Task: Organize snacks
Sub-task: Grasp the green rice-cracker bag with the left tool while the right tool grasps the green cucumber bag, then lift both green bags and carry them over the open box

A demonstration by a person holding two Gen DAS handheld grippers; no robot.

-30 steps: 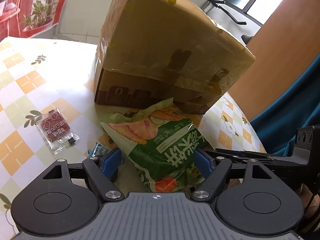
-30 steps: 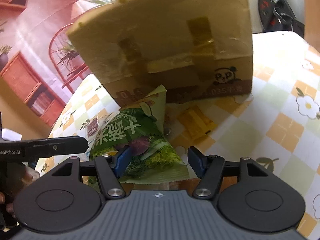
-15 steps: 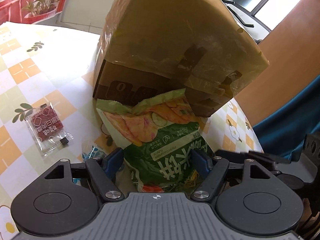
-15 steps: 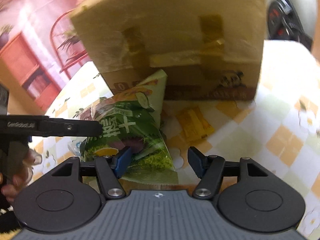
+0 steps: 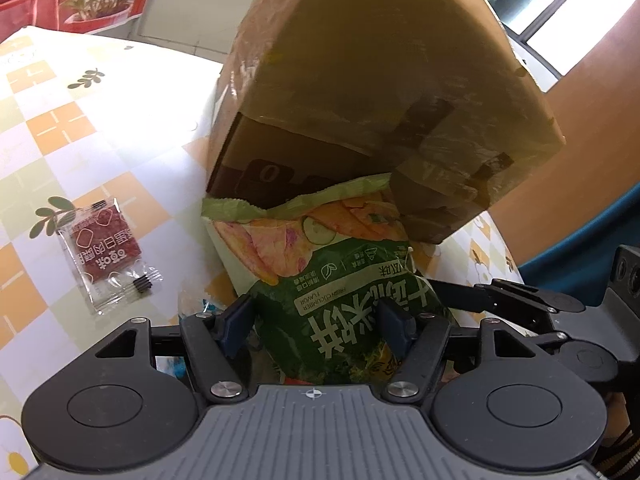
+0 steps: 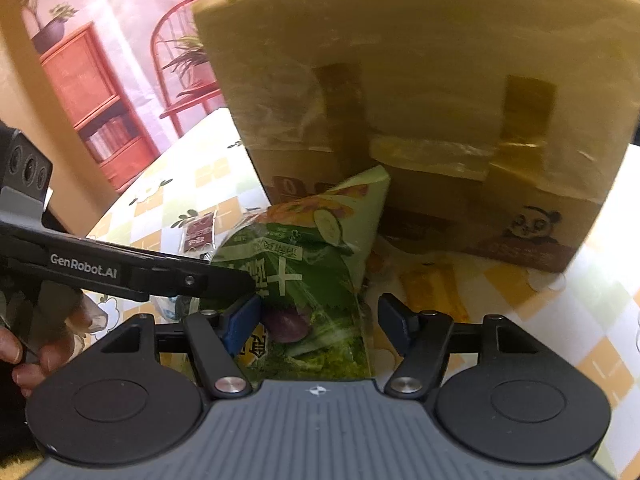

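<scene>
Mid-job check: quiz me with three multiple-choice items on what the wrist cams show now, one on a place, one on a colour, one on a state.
1. Where is the red sachet?
A. on top of the bag
B. on the table, left of the bag
C. under the bag

2. What colour is most of the bag?
A. blue
B. silver
C. green

3. How do the right gripper's fingers stand?
A. shut tight, nothing between them
B. apart, with the bag between them
C. out of view

Key:
1 B: in the left wrist view the sachet lies flat on the table, left of the bag.
2 C: the lower front of the bag is dark green and its top edge is pale green.
3 B: the right gripper shows a gap between the bag and one of its fingers.
</scene>
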